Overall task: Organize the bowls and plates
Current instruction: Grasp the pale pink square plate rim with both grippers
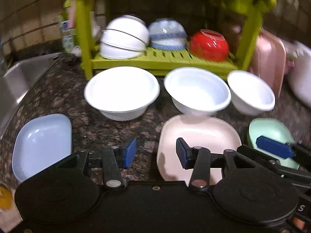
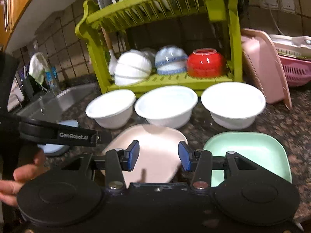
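Both tongs, left (image 1: 156, 153) and right (image 2: 158, 156), are held half open and empty over the pale pink square plastic plate (image 2: 155, 155) on the bench, so a rim grasp is judged next.

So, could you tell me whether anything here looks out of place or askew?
Yes: the middle white bowl sits tilted, its base resting on the back edge of the pink plate rather than flat on the counter. Nothing looks spilled or broken.
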Motion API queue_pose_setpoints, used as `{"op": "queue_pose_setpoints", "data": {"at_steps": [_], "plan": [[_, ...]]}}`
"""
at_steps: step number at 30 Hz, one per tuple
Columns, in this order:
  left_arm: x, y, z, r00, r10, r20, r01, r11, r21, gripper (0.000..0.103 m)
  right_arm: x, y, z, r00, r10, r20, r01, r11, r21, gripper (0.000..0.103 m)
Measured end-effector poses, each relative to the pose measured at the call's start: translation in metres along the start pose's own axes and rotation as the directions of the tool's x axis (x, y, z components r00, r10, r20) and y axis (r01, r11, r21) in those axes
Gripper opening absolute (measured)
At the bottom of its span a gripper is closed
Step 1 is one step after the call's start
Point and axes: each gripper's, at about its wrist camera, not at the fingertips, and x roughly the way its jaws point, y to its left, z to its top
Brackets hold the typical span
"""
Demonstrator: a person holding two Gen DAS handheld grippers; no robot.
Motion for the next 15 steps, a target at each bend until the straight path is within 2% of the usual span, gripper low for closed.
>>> {"op": "queue_pose_setpoints", "data": {"at_steps": [3, 5, 8, 15], "plan": [[0.007, -0.008, -0.005, 1.000, 0.002, -0.004, -0.002, 0.998, 0.069, 0.053, 0.005, -0.008, -0.006, 0.999, -0.005, -0.040, 0.006, 0.999, 0.032, 0.037], [0.012, -0.009, -0.008, 1.000, 0.005, -0.012, -0.004, 0.997, 0.073, 0.053, 0.009, -0.011, -0.006, 0.998, -0.002, -0.066, 0.006, 0.998, 0.063, 0.033], [0.019, -0.008, -0.009, 0.999, -0.024, -0.043, 0.027, 0.997, 0.075, 0.052, 0.017, -0.014, -0.005, 0.996, -0.018, -0.090, 0.026, 0.995, 0.095, 0.033], [0.023, -0.002, -0.005, 0.998, -0.058, -0.034, 0.060, 0.995, 0.078, 0.050, 0.030, -0.013, -0.003, 0.992, -0.052, -0.114, 0.064, 0.992, 0.109, 0.032]]}}
